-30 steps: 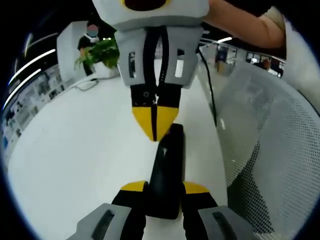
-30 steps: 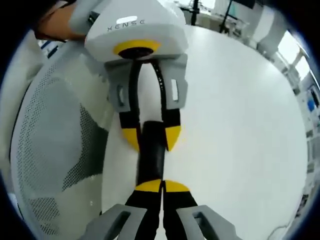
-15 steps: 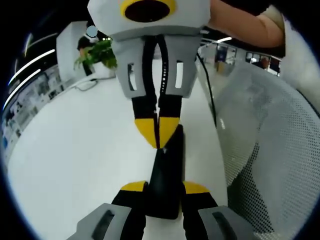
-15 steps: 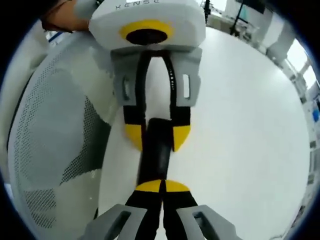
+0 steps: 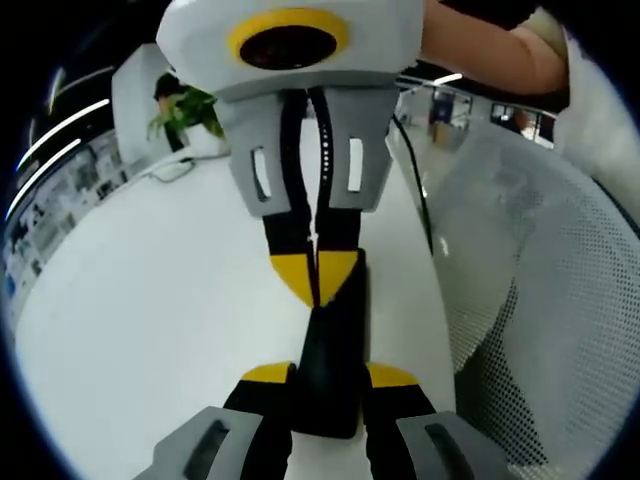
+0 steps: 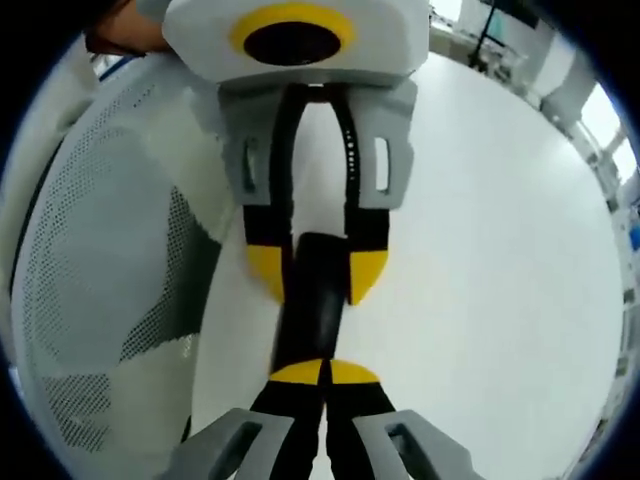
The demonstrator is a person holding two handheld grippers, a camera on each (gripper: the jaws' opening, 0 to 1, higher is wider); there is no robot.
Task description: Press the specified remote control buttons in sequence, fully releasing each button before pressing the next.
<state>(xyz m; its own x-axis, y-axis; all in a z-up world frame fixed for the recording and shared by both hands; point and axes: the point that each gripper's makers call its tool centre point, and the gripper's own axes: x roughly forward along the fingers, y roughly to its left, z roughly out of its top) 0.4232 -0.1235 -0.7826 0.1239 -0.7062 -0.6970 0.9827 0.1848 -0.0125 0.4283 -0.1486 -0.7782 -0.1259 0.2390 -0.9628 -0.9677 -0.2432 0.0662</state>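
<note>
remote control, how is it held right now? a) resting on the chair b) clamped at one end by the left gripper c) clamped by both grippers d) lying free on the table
b: the left gripper has its jaws on either side of the remote control, while the right gripper is shut with its tips on top of it.

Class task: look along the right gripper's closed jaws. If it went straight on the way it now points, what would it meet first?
The right gripper, jaws shut, points at the black remote control directly ahead, which the left gripper clamps at its far end. It would probably meet the remote first; whether its tips already touch is unclear.
</note>
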